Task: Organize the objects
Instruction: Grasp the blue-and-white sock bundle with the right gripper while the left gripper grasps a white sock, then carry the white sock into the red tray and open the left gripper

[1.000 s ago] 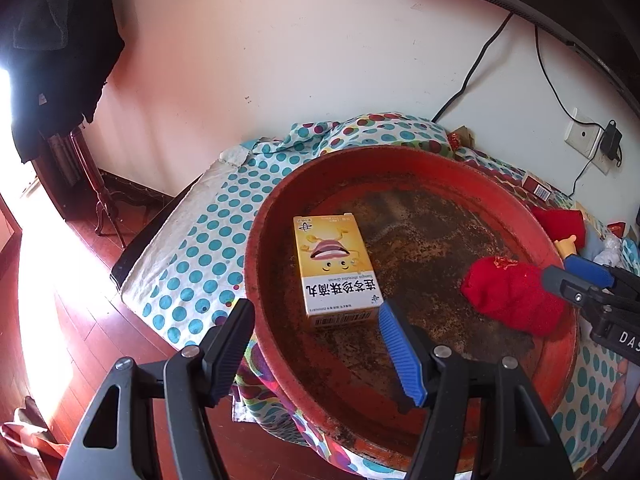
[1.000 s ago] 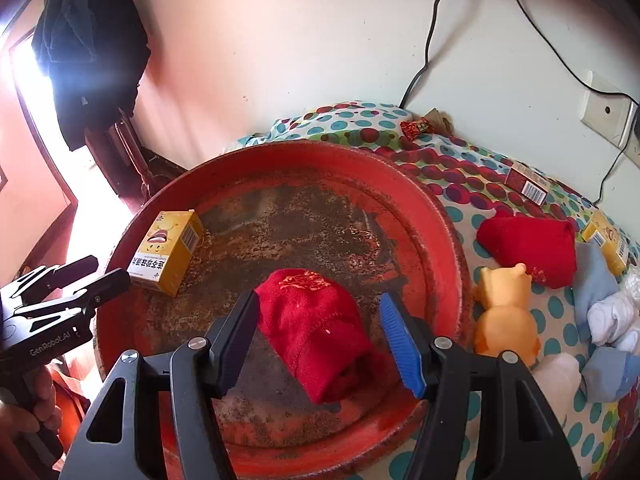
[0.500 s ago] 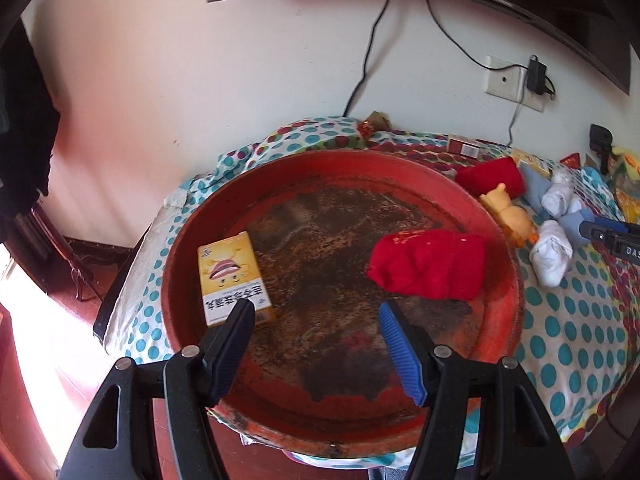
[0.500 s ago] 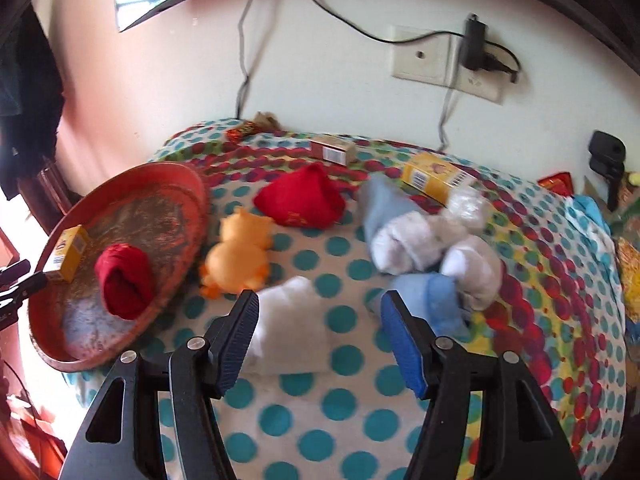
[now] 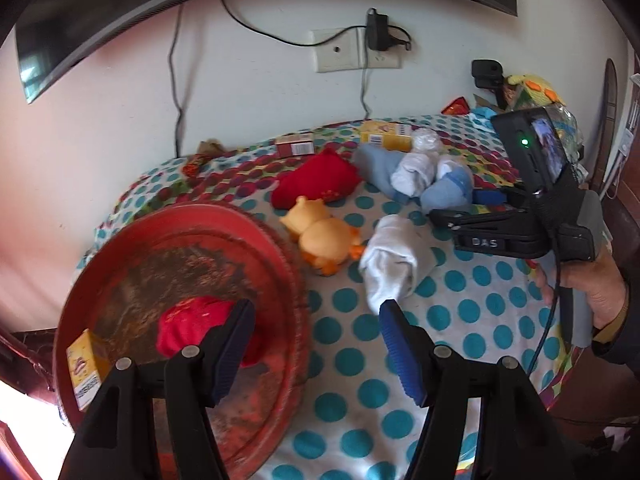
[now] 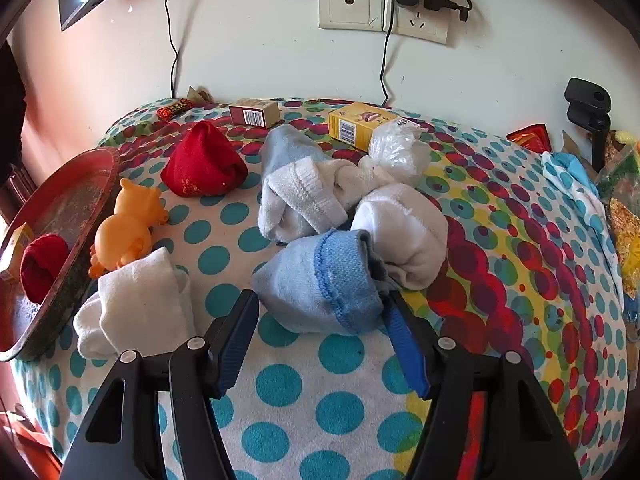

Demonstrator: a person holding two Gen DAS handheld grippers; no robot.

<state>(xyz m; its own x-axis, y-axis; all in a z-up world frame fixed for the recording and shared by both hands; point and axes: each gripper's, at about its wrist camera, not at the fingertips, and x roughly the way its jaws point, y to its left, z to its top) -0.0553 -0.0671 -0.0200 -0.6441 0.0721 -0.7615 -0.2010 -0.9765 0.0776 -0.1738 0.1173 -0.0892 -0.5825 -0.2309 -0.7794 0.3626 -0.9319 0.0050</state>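
Tray [image 5: 280,248]: one red sock [image 5: 188,320], one yellow box [image 5: 84,364]; duck [image 5: 324,236] outside

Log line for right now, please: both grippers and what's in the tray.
left gripper: open, empty | right gripper: jaws open around light blue sock, no grip | red tray: red sock, yellow box

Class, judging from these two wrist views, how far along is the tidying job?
Done: a red sock and yellow box lie in the red tray. In hand: the open right gripper straddles a blue sock. Left: the white sock, toy bear and other socks.
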